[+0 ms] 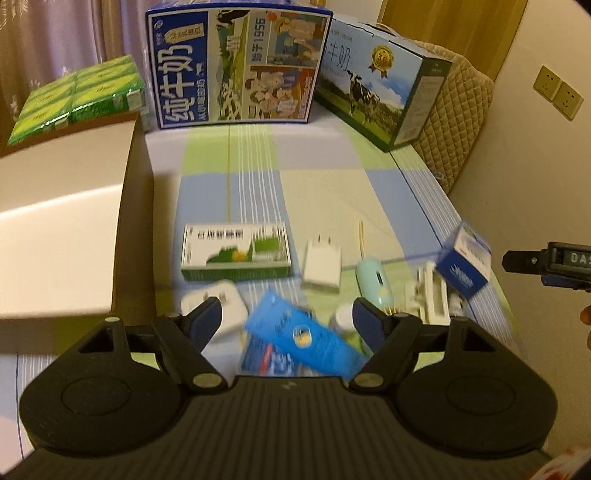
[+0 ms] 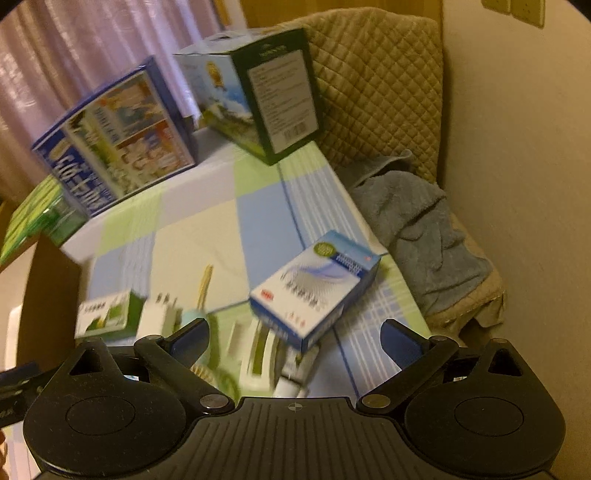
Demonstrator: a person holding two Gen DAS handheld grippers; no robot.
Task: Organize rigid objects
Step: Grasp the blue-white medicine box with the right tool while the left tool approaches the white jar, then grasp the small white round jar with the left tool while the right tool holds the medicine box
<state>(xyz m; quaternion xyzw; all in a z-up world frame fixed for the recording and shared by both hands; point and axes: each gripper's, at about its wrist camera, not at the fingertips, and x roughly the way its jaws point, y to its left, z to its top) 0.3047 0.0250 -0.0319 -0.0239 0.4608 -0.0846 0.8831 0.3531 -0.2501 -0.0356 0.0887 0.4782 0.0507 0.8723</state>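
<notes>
I work over a checked cloth (image 1: pixel 325 184) of green, blue and cream, with curtains (image 1: pixel 74 33) behind, a quilted chair (image 2: pixel 380 81) and a grey towel (image 2: pixel 417 225) on my right, and wall sockets (image 1: pixel 557 92).

My left tongs (image 1: pixel 286 321) point steeply down, jaws wide, holding nothing; a blurred blue packet (image 1: pixel 299 339) lies below them. My right tongs (image 2: pixel 295 336) tilt down too, jaws wide and empty, above a blue and white box (image 2: pixel 314 284).

Left to right: green cartons (image 1: pixel 81 96), a milk crate (image 1: pixel 236 66) reading "1956", a cow crate (image 1: pixel 380 85). Nearer lie a green and white box (image 1: pixel 236 251), a white charger (image 1: pixel 321 266) and a mint gadget (image 1: pixel 373 280).
</notes>
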